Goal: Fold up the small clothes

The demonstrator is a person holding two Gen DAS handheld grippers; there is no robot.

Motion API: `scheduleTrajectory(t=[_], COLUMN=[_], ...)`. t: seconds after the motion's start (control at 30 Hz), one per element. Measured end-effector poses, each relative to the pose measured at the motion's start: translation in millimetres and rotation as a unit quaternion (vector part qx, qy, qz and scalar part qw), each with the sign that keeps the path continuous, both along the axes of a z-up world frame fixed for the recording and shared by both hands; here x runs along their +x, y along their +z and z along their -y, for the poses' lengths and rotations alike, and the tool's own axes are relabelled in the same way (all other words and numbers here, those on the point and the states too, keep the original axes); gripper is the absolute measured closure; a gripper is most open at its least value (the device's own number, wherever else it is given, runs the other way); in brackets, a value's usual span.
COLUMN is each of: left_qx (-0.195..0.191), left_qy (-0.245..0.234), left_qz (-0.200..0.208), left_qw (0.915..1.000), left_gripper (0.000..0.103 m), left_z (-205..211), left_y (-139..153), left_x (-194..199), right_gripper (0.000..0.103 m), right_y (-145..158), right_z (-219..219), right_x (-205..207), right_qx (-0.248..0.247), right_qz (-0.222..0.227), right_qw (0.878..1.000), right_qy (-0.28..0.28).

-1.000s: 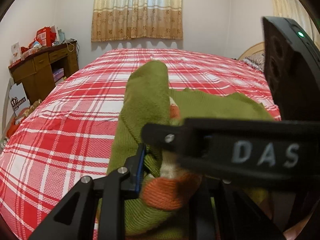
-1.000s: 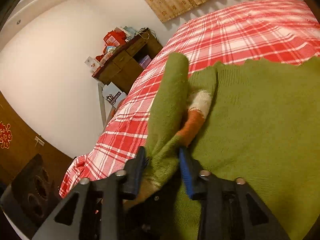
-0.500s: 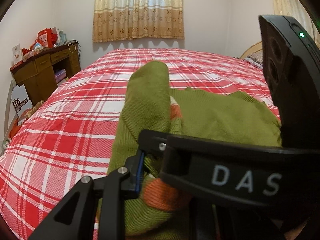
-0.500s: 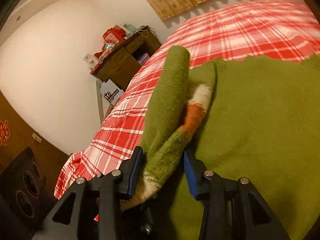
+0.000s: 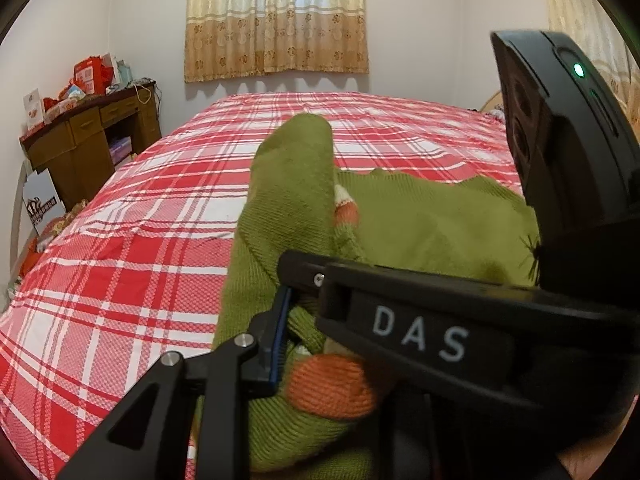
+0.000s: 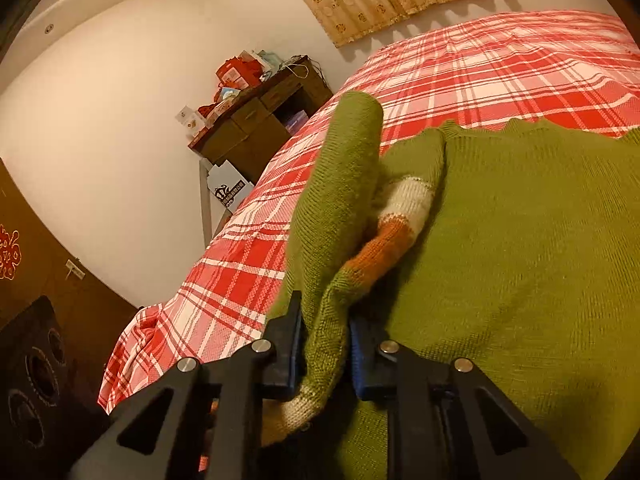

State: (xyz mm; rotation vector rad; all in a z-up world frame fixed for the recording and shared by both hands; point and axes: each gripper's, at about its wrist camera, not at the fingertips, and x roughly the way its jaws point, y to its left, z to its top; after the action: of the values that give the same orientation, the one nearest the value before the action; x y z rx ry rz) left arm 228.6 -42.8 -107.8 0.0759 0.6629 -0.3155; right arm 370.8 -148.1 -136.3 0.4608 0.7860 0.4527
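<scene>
On the bed, over its red-and-white plaid cover, lies a green knitted sweater, spread toward three o'clock in the right wrist view and filling the lower right of it. One sleeve of the sweater is lifted and doubled, running from the jaws up toward twelve o'clock, with its orange-and-cream striped cuff band tucked against the body of the garment. The right gripper has this sleeve between its blue-padded fingers; its jaws are closing, narrow now, and the pads press the knit from both sides. From the left wrist view, the same sleeve rises at twelve o'clock. The left gripper is nearly closed, though easing open slightly, and only its left finger shows; bunched green and orange fabric lies against that blue pad, while the other finger is hidden behind the right gripper's black body, which crosses the view from three o'clock, so I cannot tell for certain that the left one grips the cloth. At nine o'clock stands a wooden bench against the wall, piled with red boxes. Behind the bed, yellow patterned curtains hang at twelve o'clock.
</scene>
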Motion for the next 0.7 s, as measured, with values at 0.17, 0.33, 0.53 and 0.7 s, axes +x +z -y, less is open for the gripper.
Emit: scheduleTrajectory(t=[0.17, 0.33, 0.53, 0.7], left_qx=[-0.018, -0.031, -0.032, -0.024], left_qy=[-0.004, -0.005, -0.005, -0.007], left_qz=[-0.004, -0.007, -0.008, -0.002], left_qw=[0.9998, 0.9995, 0.9994, 0.9997], left_gripper=[0.078, 0.078, 0.078, 0.078], left_z=[-1.3, -6.4, -8.3, -7.4], left_y=[-0.5, 0.0, 0.6, 2.8], left_x=[-0.8, -1.5, -1.6, -2.0], right_gripper=[0.083, 0.083, 0.083, 0.087], right_y=[0.5, 3.3, 1.9, 9.8], right_z=[0.2, -3.1, -4.4, -10.5], right_x=[2.0, 3.5, 3.2, -4.7], right_qx=[0.000, -0.010, -0.016, -0.047], right_qz=[-0.004, -0.006, -0.002, 0.019], right_qw=[1.000, 1.000, 1.000, 0.999], right_qy=[0.004, 0.007, 0.004, -0.002])
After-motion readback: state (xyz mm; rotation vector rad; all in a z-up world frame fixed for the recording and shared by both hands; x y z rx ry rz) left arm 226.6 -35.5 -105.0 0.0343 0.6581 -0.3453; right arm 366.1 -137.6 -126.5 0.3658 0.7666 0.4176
